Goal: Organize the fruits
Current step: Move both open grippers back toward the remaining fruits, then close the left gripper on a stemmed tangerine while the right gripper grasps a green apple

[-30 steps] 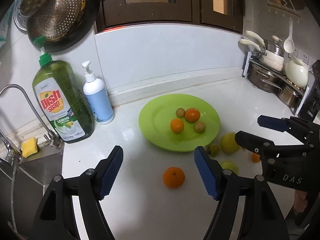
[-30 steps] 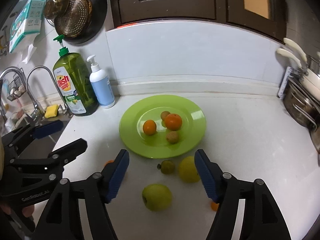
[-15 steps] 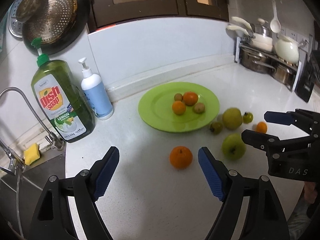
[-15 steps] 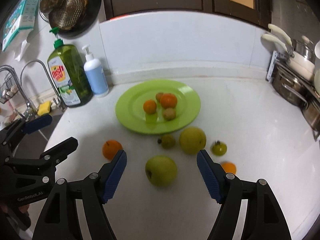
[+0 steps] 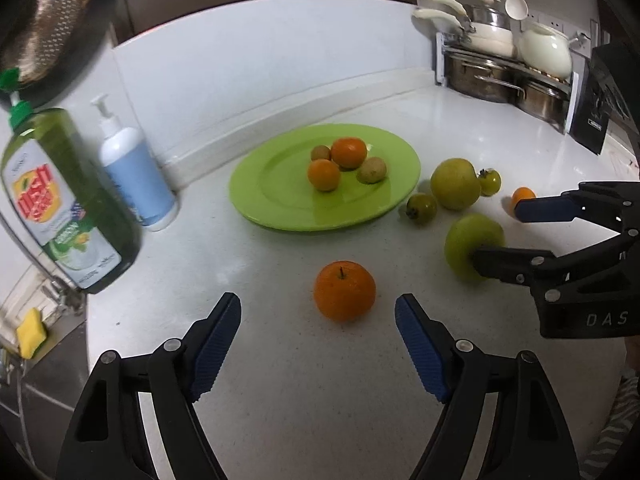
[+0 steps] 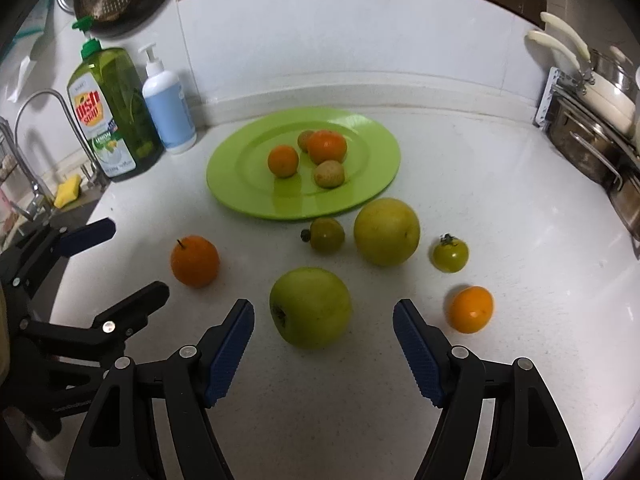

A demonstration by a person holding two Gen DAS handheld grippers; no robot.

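In the left wrist view, a stemmed orange [image 5: 344, 297] sits on the white counter [image 5: 280, 400] just ahead of the left gripper [image 5: 318, 344], whose jaws stand spread and empty, having just narrowed a little. Bare counter lies between it and the green plate [image 5: 280, 200].

In the right wrist view, the right gripper [image 6: 323, 344] is spread, empty, around nothing; a green apple [image 6: 310, 307] lies just ahead, with a yellow-green fruit [image 6: 386, 232] behind it.
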